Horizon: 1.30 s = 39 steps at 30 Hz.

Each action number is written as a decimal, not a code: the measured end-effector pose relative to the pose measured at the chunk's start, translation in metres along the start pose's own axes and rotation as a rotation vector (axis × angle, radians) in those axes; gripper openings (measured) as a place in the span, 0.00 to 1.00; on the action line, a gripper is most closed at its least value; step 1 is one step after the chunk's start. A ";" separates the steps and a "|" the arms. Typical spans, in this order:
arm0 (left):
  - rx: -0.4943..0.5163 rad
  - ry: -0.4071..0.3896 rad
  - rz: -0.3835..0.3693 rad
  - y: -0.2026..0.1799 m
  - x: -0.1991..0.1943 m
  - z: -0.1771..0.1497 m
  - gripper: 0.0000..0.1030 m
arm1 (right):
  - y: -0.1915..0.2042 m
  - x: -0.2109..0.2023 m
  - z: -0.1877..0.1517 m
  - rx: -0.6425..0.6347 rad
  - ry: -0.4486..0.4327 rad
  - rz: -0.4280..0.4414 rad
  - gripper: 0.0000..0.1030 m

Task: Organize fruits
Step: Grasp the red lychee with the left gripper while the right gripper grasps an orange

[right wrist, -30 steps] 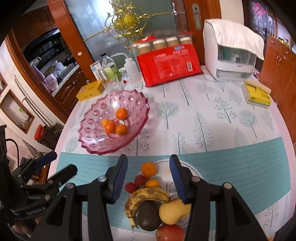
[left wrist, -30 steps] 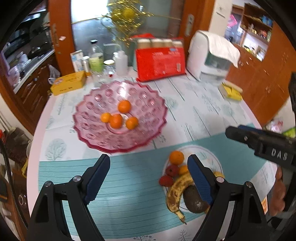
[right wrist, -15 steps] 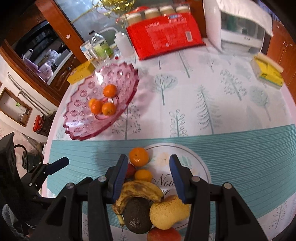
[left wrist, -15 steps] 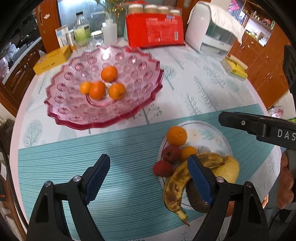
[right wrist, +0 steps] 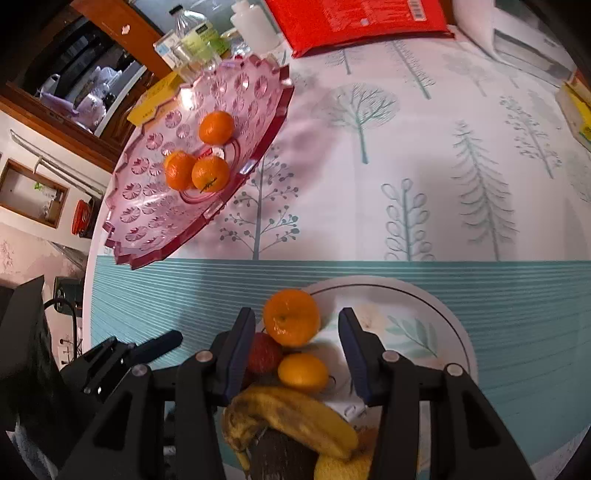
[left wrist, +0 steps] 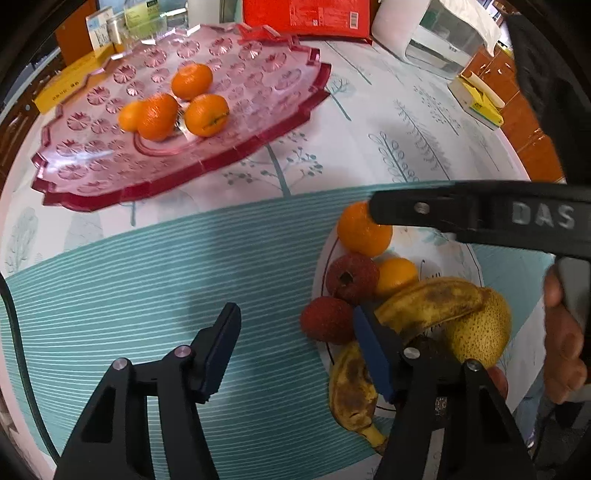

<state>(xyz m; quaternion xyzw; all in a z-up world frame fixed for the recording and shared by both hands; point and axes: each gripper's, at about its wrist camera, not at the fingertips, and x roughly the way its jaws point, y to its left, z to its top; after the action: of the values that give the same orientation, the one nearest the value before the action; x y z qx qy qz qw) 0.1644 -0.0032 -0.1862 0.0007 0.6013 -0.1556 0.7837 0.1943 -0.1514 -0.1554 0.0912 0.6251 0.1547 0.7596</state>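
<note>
A pink glass bowl (left wrist: pixel 110 177) (right wrist: pixel 147 236) holds several small oranges (left wrist: pixel 201 114) (right wrist: pixel 210 173). A white plate (right wrist: pixel 436 317) (left wrist: pixel 461 258) carries an orange (right wrist: pixel 291 321) (left wrist: pixel 364 229), a smaller orange (right wrist: pixel 303 371), red lychee-like fruits (left wrist: pixel 352 278), a spotted banana (left wrist: pixel 428 302), a yellow pear (left wrist: pixel 480 328) and a dark avocado (right wrist: pixel 280 458). My right gripper (right wrist: pixel 297 345) is open, its jaws on either side of the plate's orange, not touching it. My left gripper (left wrist: pixel 295 350) is open and empty, low over the teal cloth left of the plate.
A red packet (right wrist: pixel 354 22), bottles (right wrist: pixel 195 33), a yellow box (left wrist: pixel 70 79), a white appliance (left wrist: pixel 436 37) and a yellow sponge pack (left wrist: pixel 476 99) stand along the table's far side. The table edge curves at the left.
Both grippers have moved forward and down toward the table. The right gripper's open jaws now flank the orange on the plate. The fruit has not moved.
</note>
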 end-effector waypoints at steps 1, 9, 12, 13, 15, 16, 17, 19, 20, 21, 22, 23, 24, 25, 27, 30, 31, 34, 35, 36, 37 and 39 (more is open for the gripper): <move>-0.007 0.007 -0.009 0.002 0.002 0.000 0.60 | 0.001 0.004 0.001 -0.003 0.009 0.000 0.46; -0.054 0.030 -0.074 0.009 0.017 0.000 0.60 | 0.000 0.028 0.006 -0.012 0.059 0.002 0.43; -0.061 0.035 -0.096 0.008 0.020 0.002 0.57 | -0.003 0.033 0.005 -0.006 0.076 0.027 0.40; -0.068 0.038 -0.106 0.008 0.021 0.003 0.56 | -0.003 0.033 0.005 -0.008 0.071 0.027 0.40; -0.072 0.041 -0.118 0.008 0.024 0.005 0.53 | -0.003 0.033 0.005 -0.015 0.070 0.026 0.40; -0.074 0.042 -0.127 0.007 0.025 0.006 0.51 | -0.002 0.034 0.004 -0.017 0.069 0.027 0.39; -0.075 0.043 -0.136 0.006 0.025 0.006 0.48 | -0.002 0.033 0.004 -0.022 0.069 0.028 0.39; -0.071 0.045 -0.151 0.004 0.026 0.008 0.44 | -0.002 0.033 0.003 -0.028 0.066 0.022 0.39; -0.070 0.047 -0.164 0.004 0.027 0.009 0.41 | -0.002 0.032 0.003 -0.029 0.062 0.017 0.39; -0.070 0.051 -0.174 0.004 0.028 0.009 0.40 | -0.002 0.031 0.003 -0.028 0.058 0.016 0.39; -0.076 0.057 -0.186 0.005 0.030 0.010 0.40 | -0.003 0.029 0.004 -0.023 0.053 0.019 0.39; -0.085 0.064 -0.199 0.008 0.030 0.010 0.40 | -0.004 0.027 0.004 -0.021 0.049 0.021 0.39; -0.102 0.076 -0.221 0.011 0.032 0.011 0.40 | -0.005 0.025 0.005 -0.018 0.045 0.022 0.39; -0.115 0.082 -0.237 0.013 0.033 0.012 0.40 | -0.005 0.023 0.005 -0.017 0.041 0.022 0.39; -0.119 0.095 -0.266 0.014 0.035 0.011 0.33 | -0.006 0.020 0.005 -0.017 0.034 0.018 0.39; -0.121 0.094 -0.254 0.014 0.033 0.010 0.31 | -0.005 0.016 0.005 -0.020 0.028 0.018 0.39; -0.111 0.092 -0.234 0.012 0.032 0.009 0.31 | -0.004 0.014 0.004 -0.024 0.023 0.015 0.39; -0.081 0.075 -0.164 0.010 0.023 0.006 0.30 | -0.001 0.010 0.003 -0.033 0.013 0.012 0.39; -0.082 0.069 -0.155 0.011 0.020 0.006 0.30 | 0.000 0.008 0.003 -0.036 0.009 0.013 0.39; -0.085 0.059 -0.145 0.013 0.015 0.006 0.30 | 0.001 0.007 0.003 -0.038 0.007 0.014 0.39; -0.085 0.051 -0.136 0.016 0.010 0.005 0.30 | 0.002 0.005 0.002 -0.040 0.003 0.013 0.39; -0.079 0.025 -0.112 0.020 -0.002 0.003 0.30 | 0.005 0.001 0.002 -0.046 -0.008 0.011 0.39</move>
<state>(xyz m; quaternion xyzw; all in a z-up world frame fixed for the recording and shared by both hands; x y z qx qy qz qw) 0.1715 0.0154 -0.1868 -0.0620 0.6159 -0.1752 0.7656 0.1955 -0.1464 -0.1542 0.0775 0.6177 0.1728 0.7633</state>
